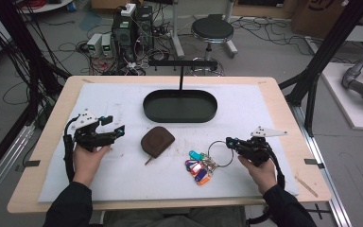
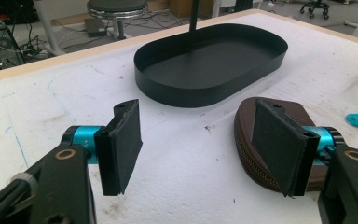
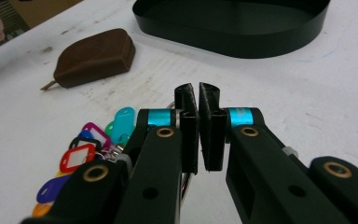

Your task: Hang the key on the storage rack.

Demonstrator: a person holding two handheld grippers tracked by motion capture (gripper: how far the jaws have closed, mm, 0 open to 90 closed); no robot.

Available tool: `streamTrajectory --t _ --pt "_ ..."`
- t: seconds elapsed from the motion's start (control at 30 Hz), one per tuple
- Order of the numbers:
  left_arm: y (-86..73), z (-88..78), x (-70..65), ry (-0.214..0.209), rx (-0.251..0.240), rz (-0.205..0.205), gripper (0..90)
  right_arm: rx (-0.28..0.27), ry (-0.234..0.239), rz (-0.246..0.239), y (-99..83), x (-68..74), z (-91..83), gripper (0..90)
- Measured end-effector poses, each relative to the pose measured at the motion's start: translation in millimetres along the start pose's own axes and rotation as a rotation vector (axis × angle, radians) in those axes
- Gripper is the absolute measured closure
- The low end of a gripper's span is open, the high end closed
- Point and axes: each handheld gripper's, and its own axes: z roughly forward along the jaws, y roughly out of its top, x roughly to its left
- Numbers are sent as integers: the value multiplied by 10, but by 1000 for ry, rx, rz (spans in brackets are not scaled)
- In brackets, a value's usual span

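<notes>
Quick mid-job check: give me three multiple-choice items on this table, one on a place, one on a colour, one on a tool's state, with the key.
1. Where does the brown zipped leather pouch lie?
A. inside the black oval metal tray
B. on the white mat, nearer the person than the tray
C. on the floor

2. What colour is the tray?
A. black
B. white
C. red

3. How do the right tool's jaws stand?
A. wide apart
B. shut at the large metal ring of the coloured key tags
C. clamped on the pouch

Key: 1 B, the pouch sits outside the tray on the mat; 2 A, its wall and floor are black; 3 B, the pads nearly meet by the ring.
</notes>
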Motion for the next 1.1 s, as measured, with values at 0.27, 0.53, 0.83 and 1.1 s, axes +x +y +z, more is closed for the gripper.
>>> streamTrajectory --t 0.27,0.53,0.83,1.1 --pt "8 19 -10 -5 -6 6 332 20 53 18 -15 33 24 871" --pt "6 21 -9 -10 -9 8 332 76 80 48 -31 12 50 864" --pt "10 5 -41 -26 -14 10 333 67 91 2 49 67 31 880" --pt "7 -20 -80 -35 -12 15 333 61 71 -91 222 154 56 883"
